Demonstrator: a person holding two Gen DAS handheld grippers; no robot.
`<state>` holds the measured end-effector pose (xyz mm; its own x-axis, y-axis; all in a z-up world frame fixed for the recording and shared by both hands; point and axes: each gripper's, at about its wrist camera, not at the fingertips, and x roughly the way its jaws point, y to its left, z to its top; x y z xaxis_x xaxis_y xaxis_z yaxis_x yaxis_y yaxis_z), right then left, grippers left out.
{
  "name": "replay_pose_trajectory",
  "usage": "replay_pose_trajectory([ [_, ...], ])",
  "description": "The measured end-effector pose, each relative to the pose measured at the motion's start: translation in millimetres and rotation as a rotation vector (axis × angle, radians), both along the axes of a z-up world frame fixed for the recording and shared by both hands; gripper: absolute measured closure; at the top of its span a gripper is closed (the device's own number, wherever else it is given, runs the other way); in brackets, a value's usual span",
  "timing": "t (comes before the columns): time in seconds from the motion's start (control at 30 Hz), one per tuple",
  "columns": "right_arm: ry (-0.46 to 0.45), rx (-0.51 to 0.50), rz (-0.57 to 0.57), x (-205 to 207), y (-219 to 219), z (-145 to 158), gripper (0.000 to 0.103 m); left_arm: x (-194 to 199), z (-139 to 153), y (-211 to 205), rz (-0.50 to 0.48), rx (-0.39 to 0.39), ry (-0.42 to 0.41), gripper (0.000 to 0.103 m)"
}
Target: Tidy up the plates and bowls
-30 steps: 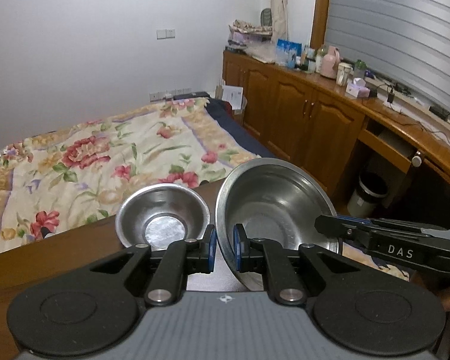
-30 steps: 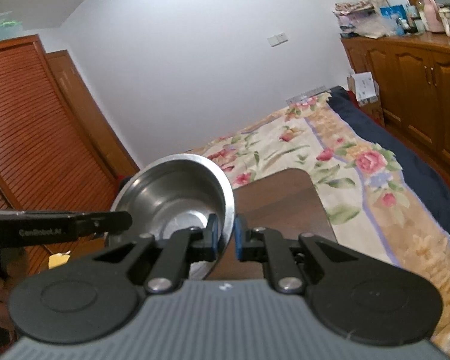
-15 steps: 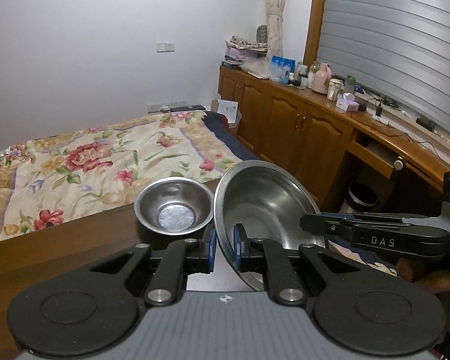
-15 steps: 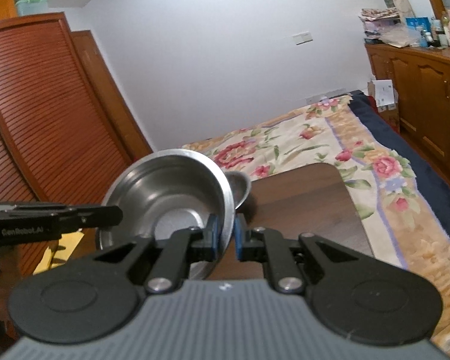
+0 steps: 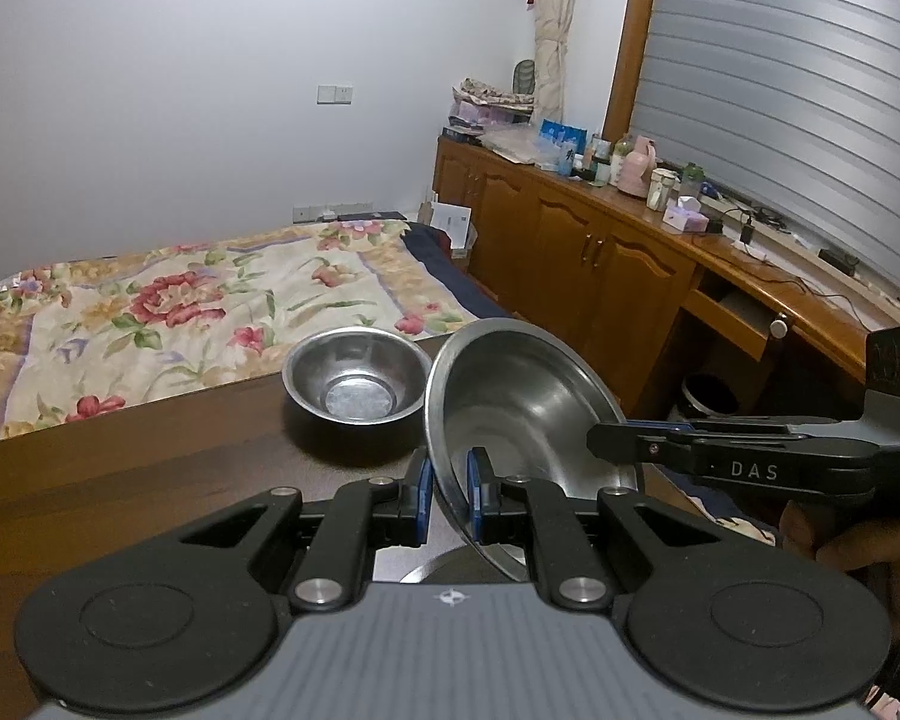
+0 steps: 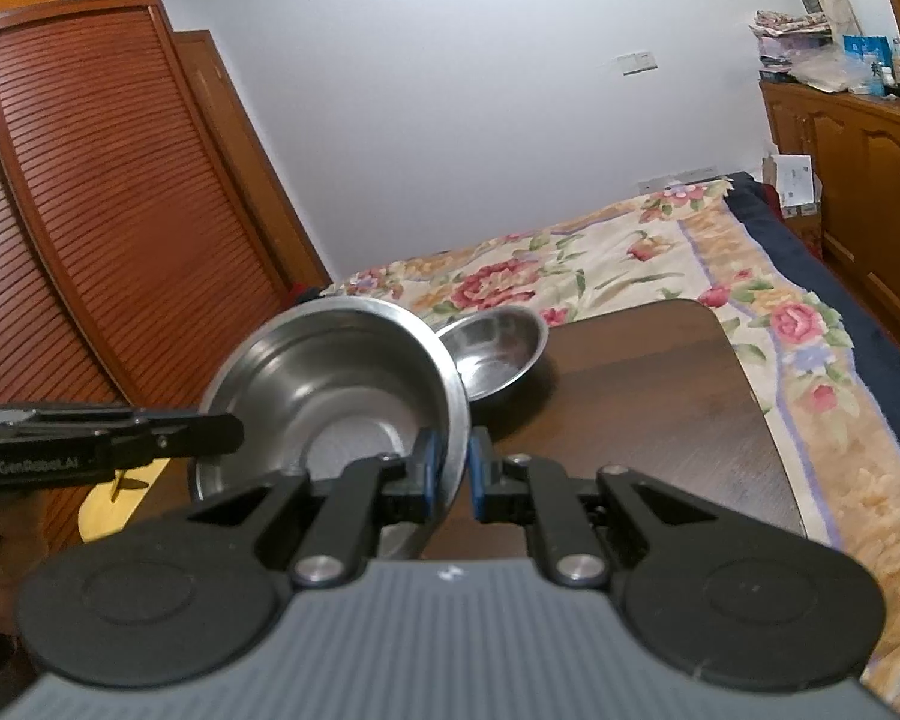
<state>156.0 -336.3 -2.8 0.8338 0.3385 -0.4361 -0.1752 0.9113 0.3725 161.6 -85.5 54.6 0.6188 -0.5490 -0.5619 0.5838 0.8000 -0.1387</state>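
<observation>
From the left wrist camera, the left gripper (image 5: 449,483) is pinching the rim of the big bowl (image 5: 522,414). One blue pad is outside the rim and one is inside. The big bowl is shiny metal and it is tipped up on its side, so its open mouth faces to the right. The right gripper (image 5: 594,438) reaches in from the right side, and its tip lies on the far rim of the same bowl. It looks closed on that rim. The small bowl (image 5: 357,383) sits upright on the brown table (image 5: 150,456), just beside the big bowl, to the left of it. A flat round metal thing shows a little under the big bowl, but I cannot tell what it is. Behind the table is a bed (image 5: 198,312) with a flower blanket.

From the right wrist camera, the right gripper (image 6: 450,468) is pinching the near rim of the big bowl (image 6: 330,390), one pad on each side. The left gripper (image 6: 237,432) comes in from the left and its tip is at the other rim. The bowl is held up above the table (image 6: 660,408). The small bowl (image 6: 495,354) sits on the table right behind the big bowl. A brown slatted door (image 6: 102,228) stands to the left.
</observation>
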Motion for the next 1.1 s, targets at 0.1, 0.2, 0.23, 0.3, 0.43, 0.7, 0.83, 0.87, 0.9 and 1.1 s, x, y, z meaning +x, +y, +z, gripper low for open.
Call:
replay_pose_trajectory([
  [0.1, -0.006, -0.023, 0.006, -5, 4, 2, 0.09, -5, 0, 3, -0.017, -0.002, -0.001, 0.09],
  [0.2, -0.007, -0.028, 0.013, -8, 5, 3, 0.09, -9, -1, 6, -0.027, -0.005, 0.001, 0.09],
  [0.23, -0.008, -0.03, 0.015, -10, 5, 3, 0.09, -11, -2, 7, -0.031, -0.004, 0.001, 0.09],
  [0.3, -0.01, -0.034, 0.018, -12, 7, 4, 0.09, -14, -3, 8, -0.036, -0.002, 0.001, 0.09],
  [0.43, -0.006, -0.043, 0.033, -18, 8, 2, 0.09, -23, -7, 12, -0.039, -0.006, 0.007, 0.09],
  [0.7, 0.03, -0.032, 0.064, -28, 14, -8, 0.09, -41, -26, 19, -0.045, 0.015, 0.022, 0.09],
  [0.83, 0.049, -0.033, 0.074, -33, 18, -15, 0.09, -48, -33, 24, -0.045, 0.017, 0.029, 0.09],
  [0.87, 0.051, -0.034, 0.077, -34, 19, -16, 0.09, -51, -34, 25, -0.045, 0.018, 0.028, 0.09],
  [0.9, 0.053, -0.037, 0.081, -35, 19, -18, 0.09, -52, -36, 26, -0.046, 0.018, 0.03, 0.089],
  [1.1, 0.052, -0.059, 0.097, -42, 25, -20, 0.09, -61, -45, 28, -0.04, 0.032, 0.031, 0.089],
])
